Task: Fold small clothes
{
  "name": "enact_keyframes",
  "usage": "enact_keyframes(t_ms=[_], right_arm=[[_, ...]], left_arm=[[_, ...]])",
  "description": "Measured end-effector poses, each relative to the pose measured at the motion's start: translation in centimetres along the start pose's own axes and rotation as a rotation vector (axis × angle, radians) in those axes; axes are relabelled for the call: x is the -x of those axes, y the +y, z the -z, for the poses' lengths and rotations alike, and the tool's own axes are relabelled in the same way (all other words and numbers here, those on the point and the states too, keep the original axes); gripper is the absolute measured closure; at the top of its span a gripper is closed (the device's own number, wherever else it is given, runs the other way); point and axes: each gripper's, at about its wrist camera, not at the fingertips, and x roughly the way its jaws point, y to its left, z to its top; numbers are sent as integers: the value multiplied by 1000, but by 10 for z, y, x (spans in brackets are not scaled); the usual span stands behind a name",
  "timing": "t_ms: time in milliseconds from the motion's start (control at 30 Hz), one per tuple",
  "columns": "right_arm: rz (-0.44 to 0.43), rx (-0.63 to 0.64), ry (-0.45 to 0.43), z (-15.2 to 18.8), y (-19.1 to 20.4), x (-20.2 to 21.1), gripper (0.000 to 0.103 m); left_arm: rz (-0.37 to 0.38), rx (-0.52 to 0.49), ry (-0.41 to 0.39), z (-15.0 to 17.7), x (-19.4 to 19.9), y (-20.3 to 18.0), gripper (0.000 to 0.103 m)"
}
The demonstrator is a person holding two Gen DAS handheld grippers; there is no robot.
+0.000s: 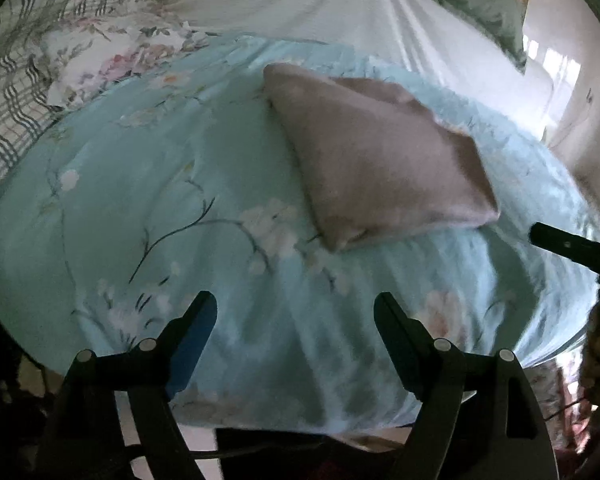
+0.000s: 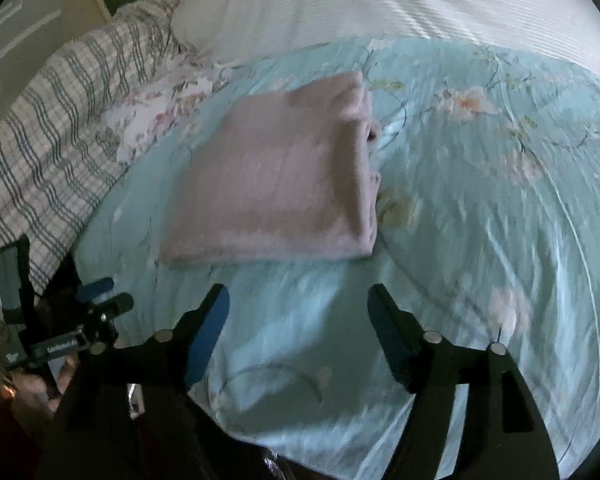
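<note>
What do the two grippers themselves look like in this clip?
Both are black, two-fingered tools with tapered fingers, blue pads on the inner faces and round silver pivot pins. The left gripper and right gripper look alike. The right view shows white lettering on the left tool's body, too small to read.

Blurred, unreadable white lettering on the left hand-held gripper [image 2: 100, 294].

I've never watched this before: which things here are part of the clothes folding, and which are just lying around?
Part of the job:
- folded pink garment
- left claw, open
- right claw, open

Just lying about:
- floral blue quilt
- checked blanket
- white sheet
- floral pillow
</note>
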Motion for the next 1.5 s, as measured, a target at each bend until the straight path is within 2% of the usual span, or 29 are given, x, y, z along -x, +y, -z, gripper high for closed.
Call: enact_keyframes(t_ms=[167,400,533,733,967,1200,1500], right_arm=[[20,26,51,18,7,-3,17],[40,56,88,32,17,0,10],[47,87,84,33,24,5,6],[49,133,90,25,33,12,4],[42,165,48,4,36,32,0],[56,145,74,-1,29,11,0],[55,138,119,-10,28,-15,0]], left_arm=[[-26,-36,40,11,-3,-4,22],[-49,-79,61,14,1,-12,22],[-39,-100,28,12,14,-17,22],[-69,-151,-27,0,37,-25,21],[-97,-169,-73,-23,57,-23,16],[-185,-185,-62,-31,36,-26,14],[-189,-185,-6,-35,12,-22,14]])
